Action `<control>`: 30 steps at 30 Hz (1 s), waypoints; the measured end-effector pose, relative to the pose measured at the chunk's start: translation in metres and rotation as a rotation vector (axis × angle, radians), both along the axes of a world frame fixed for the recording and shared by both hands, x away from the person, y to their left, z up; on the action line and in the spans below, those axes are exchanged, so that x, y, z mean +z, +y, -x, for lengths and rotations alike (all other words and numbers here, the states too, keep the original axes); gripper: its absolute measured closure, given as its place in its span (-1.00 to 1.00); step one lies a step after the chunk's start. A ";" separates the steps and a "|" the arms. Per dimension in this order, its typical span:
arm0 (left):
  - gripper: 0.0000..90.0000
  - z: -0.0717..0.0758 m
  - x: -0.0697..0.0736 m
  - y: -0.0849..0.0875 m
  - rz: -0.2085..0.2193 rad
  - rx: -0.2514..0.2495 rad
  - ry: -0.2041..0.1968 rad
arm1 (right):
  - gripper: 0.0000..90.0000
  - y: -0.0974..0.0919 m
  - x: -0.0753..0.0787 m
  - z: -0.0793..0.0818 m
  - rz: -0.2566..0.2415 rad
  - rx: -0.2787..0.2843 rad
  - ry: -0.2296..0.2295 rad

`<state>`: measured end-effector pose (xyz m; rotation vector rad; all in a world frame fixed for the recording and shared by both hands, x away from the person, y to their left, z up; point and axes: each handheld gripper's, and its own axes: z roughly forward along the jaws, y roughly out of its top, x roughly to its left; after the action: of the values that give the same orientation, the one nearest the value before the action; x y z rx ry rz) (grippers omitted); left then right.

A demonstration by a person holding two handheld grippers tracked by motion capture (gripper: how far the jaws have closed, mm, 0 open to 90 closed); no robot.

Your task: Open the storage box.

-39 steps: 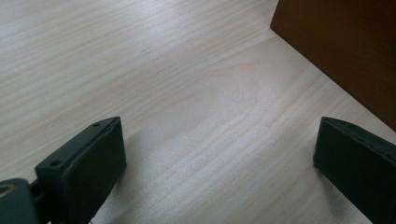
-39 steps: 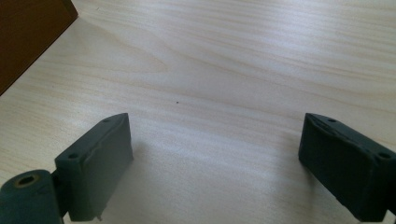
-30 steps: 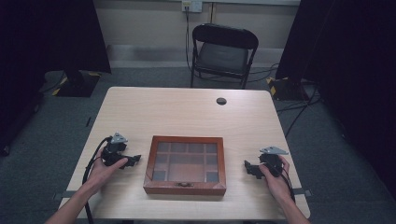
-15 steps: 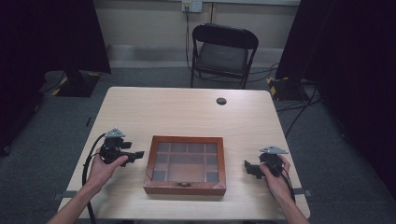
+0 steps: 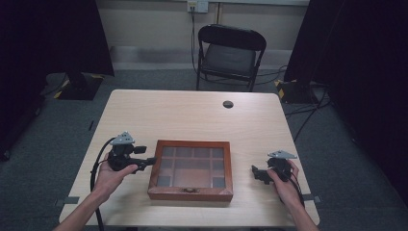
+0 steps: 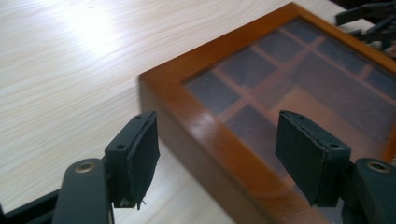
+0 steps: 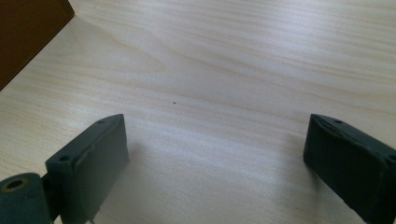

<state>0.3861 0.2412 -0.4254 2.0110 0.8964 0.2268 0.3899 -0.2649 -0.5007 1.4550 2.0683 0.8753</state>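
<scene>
Box edge between left tool pads

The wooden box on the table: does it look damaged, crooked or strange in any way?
Nothing stands out. The wooden box lies flat and closed, roughly square to the table, its glass lid and frame intact. Both hand-held grippers, left and right, are open.

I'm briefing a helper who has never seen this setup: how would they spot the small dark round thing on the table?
Start at the light wooden table and look to its far edge, near the black folding chair. The dark round disc lies there alone, far from the glass-lidded wooden box at the near side.
</scene>
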 end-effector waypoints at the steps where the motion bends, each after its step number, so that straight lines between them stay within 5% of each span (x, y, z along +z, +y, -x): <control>1: -0.31 0.002 0.001 -0.006 0.003 -0.024 0.002 | -0.87 0.000 0.000 0.000 0.000 0.000 0.000; 4: -0.30 0.004 0.003 -0.012 0.000 -0.049 0.007 | -0.87 0.000 0.000 0.000 0.000 0.000 0.000; 8: -0.19 0.003 0.005 -0.016 0.084 -0.107 0.045 | -0.87 0.000 0.000 0.000 0.000 0.001 0.000; 16: -0.09 0.014 0.009 -0.032 0.078 -0.185 0.019 | -0.87 0.000 0.000 0.000 0.000 0.001 0.000; 21: -0.28 0.019 0.009 -0.043 0.071 -0.182 0.013 | -0.87 0.000 0.000 0.000 0.000 0.002 -0.001; 24: -0.16 0.018 0.009 -0.049 0.099 -0.244 0.061 | -0.87 0.000 0.000 0.000 0.001 0.002 0.000; 30: -0.09 0.022 0.008 -0.061 0.077 -0.294 0.071 | -0.87 0.000 0.000 0.000 0.001 0.003 -0.001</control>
<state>0.3640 0.1798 -0.4178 2.0588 0.6316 -0.0426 0.3901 -0.2651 -0.5007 1.4512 2.0708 0.8758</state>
